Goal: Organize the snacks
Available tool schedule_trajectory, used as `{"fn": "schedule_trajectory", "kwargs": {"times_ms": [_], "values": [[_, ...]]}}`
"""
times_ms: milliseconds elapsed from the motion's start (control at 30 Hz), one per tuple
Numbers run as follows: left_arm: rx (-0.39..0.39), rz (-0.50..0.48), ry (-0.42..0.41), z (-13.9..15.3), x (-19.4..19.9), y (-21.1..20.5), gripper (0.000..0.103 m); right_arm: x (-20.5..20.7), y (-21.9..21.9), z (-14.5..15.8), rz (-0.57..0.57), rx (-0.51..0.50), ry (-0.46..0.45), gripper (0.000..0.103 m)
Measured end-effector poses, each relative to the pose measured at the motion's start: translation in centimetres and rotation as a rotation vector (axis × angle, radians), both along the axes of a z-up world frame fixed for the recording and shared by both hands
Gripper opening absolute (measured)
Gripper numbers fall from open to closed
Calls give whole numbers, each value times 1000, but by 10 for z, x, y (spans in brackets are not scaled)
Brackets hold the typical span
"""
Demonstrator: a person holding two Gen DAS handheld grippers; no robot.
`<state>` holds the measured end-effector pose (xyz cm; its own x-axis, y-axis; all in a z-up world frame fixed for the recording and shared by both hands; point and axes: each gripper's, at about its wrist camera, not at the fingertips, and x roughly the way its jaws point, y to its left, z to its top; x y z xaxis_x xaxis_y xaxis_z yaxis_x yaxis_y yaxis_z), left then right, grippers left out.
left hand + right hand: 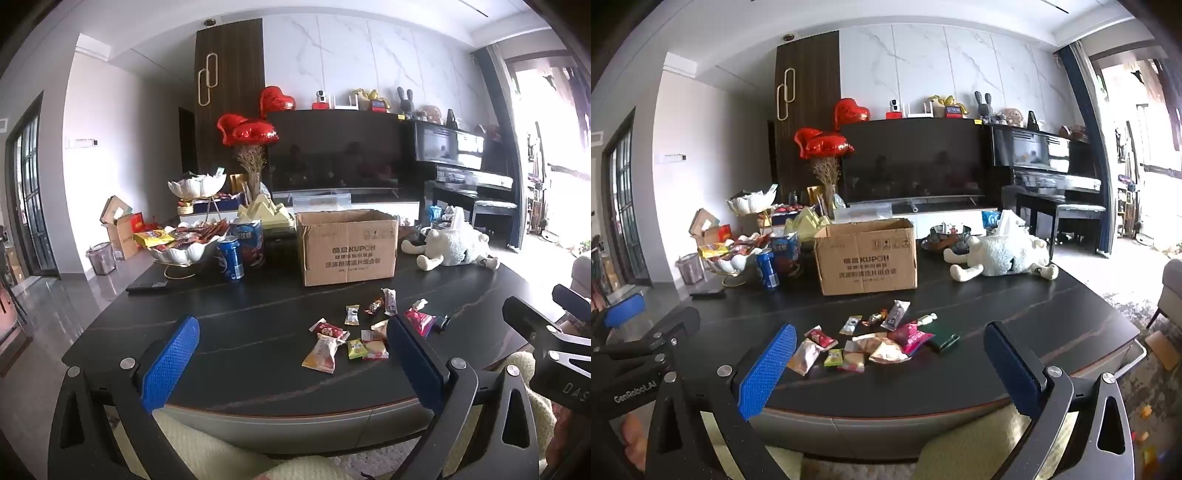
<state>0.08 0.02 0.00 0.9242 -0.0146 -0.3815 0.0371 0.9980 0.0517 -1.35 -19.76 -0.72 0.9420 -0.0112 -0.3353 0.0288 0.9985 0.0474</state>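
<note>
We see the dark table (1052, 325) spreading ahead of both grippers. Beyond them stands an open cardboard box (866, 256), straight out from our right gripper (890, 363). The snacks (871, 341) lie scattered just ahead between its wide, empty jaws. Our left gripper (291, 363) is equally wide and empty, the snacks (354, 338) by its right finger.

Dark table (1052, 325) has loose snack packets (871, 338) just ahead of the right gripper (890, 363), with a cardboard box (866, 256), cola can (767, 271) and plush sheep (1001, 256) further back.
</note>
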Motion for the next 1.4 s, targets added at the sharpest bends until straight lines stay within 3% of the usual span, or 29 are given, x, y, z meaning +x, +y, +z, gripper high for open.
{"fn": "schedule_trajectory", "kwargs": {"times_ms": [1400], "values": [[1,16,-32,10,-7,5,103,1,2,-2,1,5,4,102]]}}
